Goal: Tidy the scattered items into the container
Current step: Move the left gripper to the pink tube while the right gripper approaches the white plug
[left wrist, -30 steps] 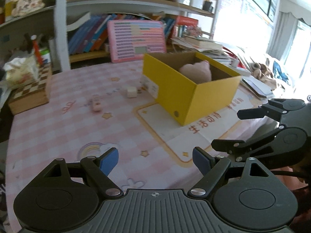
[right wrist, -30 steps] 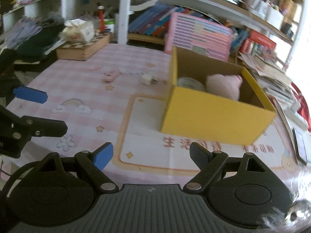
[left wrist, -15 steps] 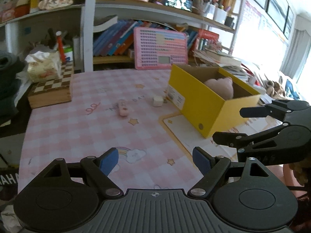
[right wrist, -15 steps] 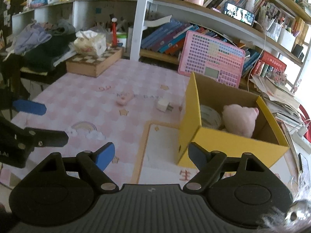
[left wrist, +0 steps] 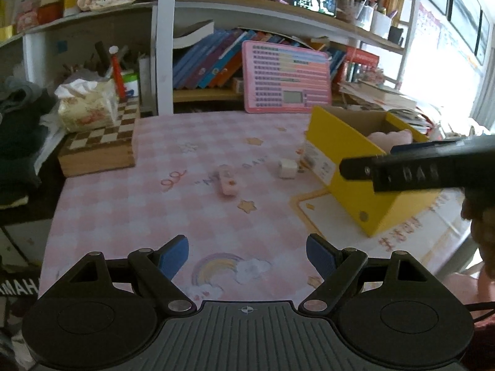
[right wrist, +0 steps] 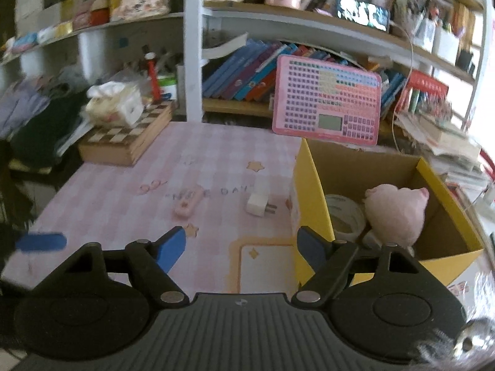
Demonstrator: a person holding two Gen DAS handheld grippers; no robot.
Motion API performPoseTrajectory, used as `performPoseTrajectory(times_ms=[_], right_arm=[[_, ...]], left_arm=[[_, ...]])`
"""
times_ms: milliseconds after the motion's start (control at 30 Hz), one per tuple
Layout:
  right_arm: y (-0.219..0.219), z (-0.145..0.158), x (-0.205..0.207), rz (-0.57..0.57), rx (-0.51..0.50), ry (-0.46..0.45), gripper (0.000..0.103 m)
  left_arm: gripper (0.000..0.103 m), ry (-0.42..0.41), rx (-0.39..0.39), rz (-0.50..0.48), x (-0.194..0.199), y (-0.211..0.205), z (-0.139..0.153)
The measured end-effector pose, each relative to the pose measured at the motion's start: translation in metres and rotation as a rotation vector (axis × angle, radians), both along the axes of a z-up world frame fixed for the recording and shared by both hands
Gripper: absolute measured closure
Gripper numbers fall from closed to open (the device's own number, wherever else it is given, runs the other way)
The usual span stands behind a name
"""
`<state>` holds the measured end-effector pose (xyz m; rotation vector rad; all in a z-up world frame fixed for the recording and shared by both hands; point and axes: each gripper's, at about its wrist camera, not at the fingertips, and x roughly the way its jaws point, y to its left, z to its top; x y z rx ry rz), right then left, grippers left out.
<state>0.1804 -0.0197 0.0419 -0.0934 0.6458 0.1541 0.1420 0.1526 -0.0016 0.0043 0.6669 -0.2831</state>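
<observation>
Pink plush (right wrist: 394, 213) and tape roll (right wrist: 345, 216) sit in the yellow box (right wrist: 312, 191); the white plug (right wrist: 258, 205) and pink clip (right wrist: 185, 205) wait on the surface (right wrist: 123, 198). Left hand-held gripper (left wrist: 247, 255) gapes empty; right hand-held gripper (right wrist: 241, 245) is closing on nothing.

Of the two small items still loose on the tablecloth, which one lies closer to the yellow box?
The white plug adapter, prongs pointing toward the yellow box. The flat pink stick-shaped item lies farther out, near the printed lettering.
</observation>
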Motion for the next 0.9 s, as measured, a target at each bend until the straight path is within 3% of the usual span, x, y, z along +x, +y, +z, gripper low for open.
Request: performPoseTrajectory(times_ms=[133, 433, 667, 767, 900], right_arm=[[0.011, -0.001, 0.025, 0.015, -0.014, -0.001, 0.025], [0.024, -0.016, 0.082, 0.057, -0.015, 0.057, 0.025], [0.023, -0.035, 0.124, 0.024, 0.035, 0.164, 0.029], [0.019, -0.044, 0.141, -0.017, 0.062, 0.214, 0.037], [0.014, -0.057, 0.159, -0.067, 0.076, 0.274, 0.037]], left_arm=[[0.018, -0.052, 0.033, 0.008, 0.015, -0.005, -0.004], [0.018, 0.025, 0.009, 0.031, 0.065, -0.009, -0.022], [0.02, 0.091, 0.017, 0.04, 0.1, -0.014, -0.042], [0.027, 0.103, 0.027, 0.048, 0.112, -0.017, -0.048], [0.037, 0.122, 0.029, 0.049, 0.127, -0.02, -0.056]])
